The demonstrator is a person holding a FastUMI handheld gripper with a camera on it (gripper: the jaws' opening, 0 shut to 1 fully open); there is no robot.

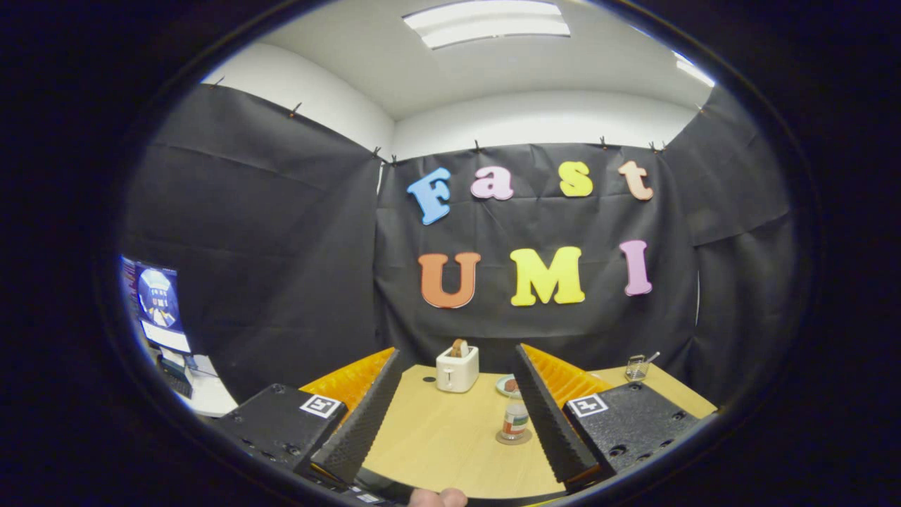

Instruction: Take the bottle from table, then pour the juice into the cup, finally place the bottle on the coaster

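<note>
Glass cup [637, 367] holds a stick | bottle [515, 417] upright on coaster [513, 438] | gripper [455, 412] spread, holding nothing

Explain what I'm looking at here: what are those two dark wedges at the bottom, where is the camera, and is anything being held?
The camera rides on a hand-held gripper and looks forward along it. The two dark ridged wedges are its fingers, spread wide with nothing between them, so nothing is held. Ahead lies a wooden table. A small bottle stands on a round coaster close to the inner side of the right finger. Beyond are a white toaster, a small plate and, past the right finger, a glass cup. A monitor stands off to the left side.
</note>
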